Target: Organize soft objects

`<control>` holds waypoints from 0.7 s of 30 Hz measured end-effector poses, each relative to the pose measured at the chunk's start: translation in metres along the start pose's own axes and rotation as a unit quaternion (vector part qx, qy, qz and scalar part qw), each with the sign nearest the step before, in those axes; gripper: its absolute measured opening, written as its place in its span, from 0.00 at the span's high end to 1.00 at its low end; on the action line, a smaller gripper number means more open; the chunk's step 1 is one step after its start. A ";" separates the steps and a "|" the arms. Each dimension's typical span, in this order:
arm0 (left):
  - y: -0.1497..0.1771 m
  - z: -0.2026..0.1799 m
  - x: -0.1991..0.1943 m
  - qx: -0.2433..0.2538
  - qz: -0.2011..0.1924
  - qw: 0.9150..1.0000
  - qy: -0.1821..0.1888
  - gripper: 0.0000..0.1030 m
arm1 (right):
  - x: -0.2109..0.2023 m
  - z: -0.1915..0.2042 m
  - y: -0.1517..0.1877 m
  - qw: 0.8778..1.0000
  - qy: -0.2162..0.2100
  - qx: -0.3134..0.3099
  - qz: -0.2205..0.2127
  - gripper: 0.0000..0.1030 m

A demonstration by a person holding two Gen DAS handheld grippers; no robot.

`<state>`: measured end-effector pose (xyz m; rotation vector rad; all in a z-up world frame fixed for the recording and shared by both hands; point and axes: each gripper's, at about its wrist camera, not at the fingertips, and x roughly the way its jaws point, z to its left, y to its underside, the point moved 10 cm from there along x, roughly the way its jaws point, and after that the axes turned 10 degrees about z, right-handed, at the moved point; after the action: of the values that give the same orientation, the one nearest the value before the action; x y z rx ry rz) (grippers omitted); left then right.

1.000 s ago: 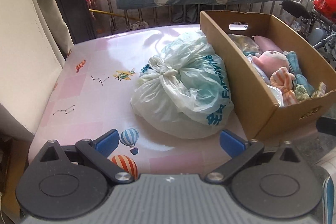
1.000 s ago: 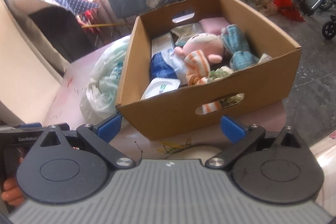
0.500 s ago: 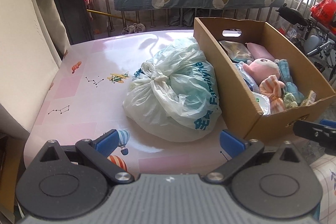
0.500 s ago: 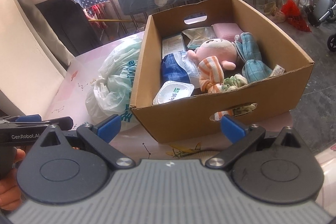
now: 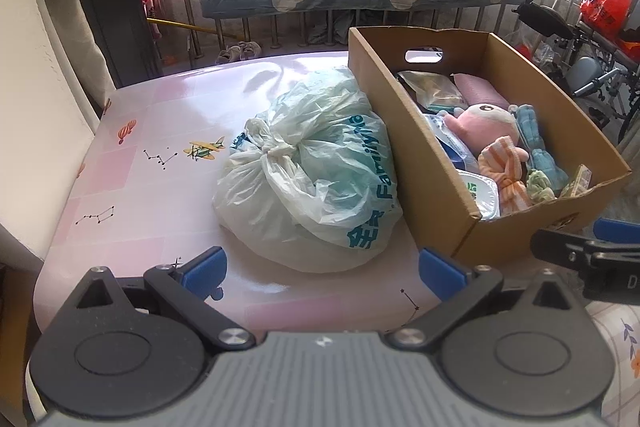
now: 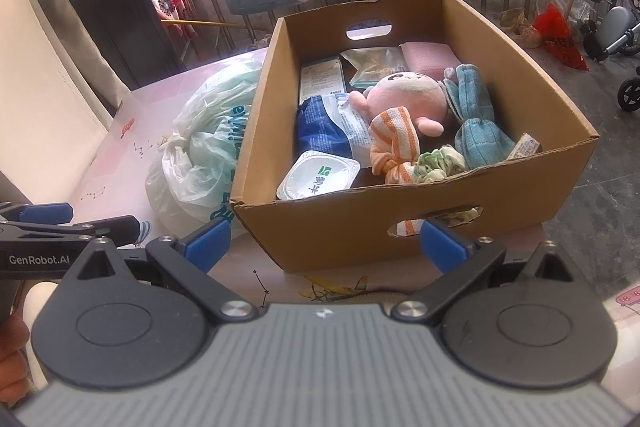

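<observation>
Right wrist: box (image 6: 360, 227) ahead of hand-held gripper (image 6: 324, 247).

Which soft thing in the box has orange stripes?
The knotted cloth lying in front of the pink plush doll. The cloths beside it are plain blue and pale green, without stripes.

My other black gripper arm (image 6: 60, 247) reads "GenRobot.AI" in white. The knotted, pale green plastic bag (image 5: 316, 171) carries teal "Family" lettering, the rest cut off by folds.
</observation>
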<state>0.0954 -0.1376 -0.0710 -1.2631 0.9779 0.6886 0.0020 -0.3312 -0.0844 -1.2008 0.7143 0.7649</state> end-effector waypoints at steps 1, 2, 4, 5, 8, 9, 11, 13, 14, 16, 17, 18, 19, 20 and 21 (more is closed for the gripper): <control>0.000 0.000 0.000 0.000 0.000 1.000 0.000 0.00 | 0.001 0.000 -0.001 1.000 -0.001 0.001 0.002 0.01; 0.000 0.000 0.000 -0.001 0.001 1.000 0.000 0.00 | 0.002 -0.001 -0.001 1.000 -0.001 0.002 0.003 0.01; 0.000 0.001 0.002 -0.002 0.003 1.000 0.000 0.00 | 0.004 -0.002 -0.001 1.000 0.001 0.004 0.005 0.01; 0.000 0.001 0.002 -0.002 0.004 1.000 0.001 0.00 | 0.005 -0.003 -0.001 1.000 0.002 0.004 0.007 0.01; -0.001 0.002 0.004 -0.004 0.006 1.000 0.005 0.00 | 0.007 -0.003 -0.001 1.000 0.003 0.004 0.009 0.01; -0.001 0.002 0.004 -0.004 0.005 1.000 0.005 0.00 | 0.007 -0.003 -0.002 1.000 0.002 0.004 0.009 0.01; -0.001 0.002 0.004 -0.004 0.004 1.000 0.005 0.00 | 0.007 -0.003 -0.003 1.000 0.003 0.003 0.009 0.01; -0.002 0.003 0.003 -0.004 0.003 1.000 0.005 0.00 | 0.007 -0.003 -0.003 1.000 0.002 0.003 0.009 0.01; -0.002 0.003 0.003 -0.004 0.002 1.000 0.005 0.00 | 0.007 -0.002 -0.003 1.000 0.002 0.003 0.009 0.01; -0.001 0.003 0.003 -0.004 0.002 1.000 0.005 0.00 | 0.007 -0.002 -0.004 1.000 0.001 0.003 0.010 0.01; -0.001 0.003 0.003 -0.004 0.002 1.000 0.005 0.00 | 0.007 -0.001 -0.005 1.000 0.001 0.002 0.010 0.01; -0.002 0.003 0.002 -0.005 0.002 1.000 0.005 0.00 | 0.007 -0.001 -0.005 1.000 0.001 0.002 0.010 0.01; -0.002 0.003 0.002 -0.005 0.002 1.000 0.005 0.00 | 0.007 -0.001 -0.005 1.000 0.001 0.002 0.010 0.01; -0.001 0.003 0.002 -0.004 0.002 1.000 0.006 0.00 | 0.007 -0.001 -0.005 1.000 0.000 0.002 0.010 0.01; -0.001 0.003 0.002 -0.005 0.002 1.000 0.006 0.00 | 0.007 0.000 -0.005 1.000 0.000 0.001 0.010 0.01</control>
<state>0.0984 -0.1351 -0.0725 -1.2746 0.9877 0.6901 0.0099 -0.3315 -0.0879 -1.1930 0.7271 0.7801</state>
